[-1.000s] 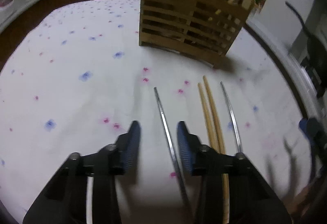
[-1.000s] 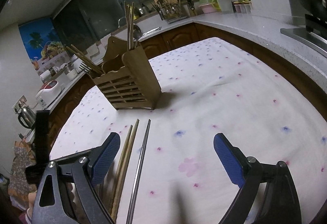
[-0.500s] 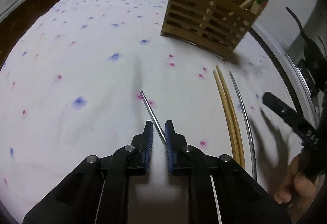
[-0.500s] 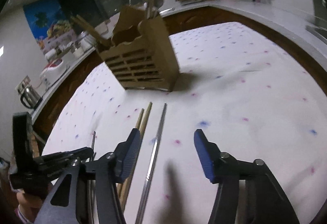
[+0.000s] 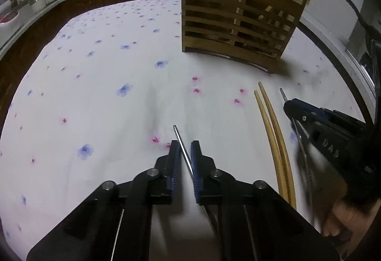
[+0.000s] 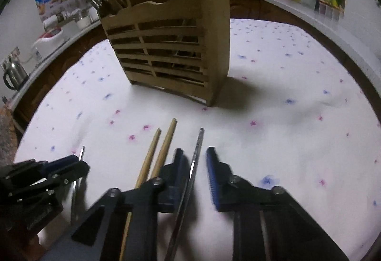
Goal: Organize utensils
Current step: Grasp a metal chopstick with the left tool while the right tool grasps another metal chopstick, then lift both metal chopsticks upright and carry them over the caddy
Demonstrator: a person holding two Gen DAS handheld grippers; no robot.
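Both my jaws have just been closing: the left gripper [image 5: 184, 154] now pinches a steel chopstick [image 5: 182, 149] near its tip, and the right gripper [image 6: 194, 161], which swung in over the bench [image 5: 100, 99], has closed around its twin [image 6: 196, 154], though the blur hides whether those pads press yet. I take them low so they lift cleanly off the cloth. Two wooden chopsticks [image 5: 273, 132] lie between, and the wooden holder [image 6: 171, 46] stands just beyond.

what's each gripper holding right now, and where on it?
Both sets of jaws have just been closing. The left gripper pinches the left metal chopstick just behind its far tip; the right gripper pinches the right metal chopstick likewise.
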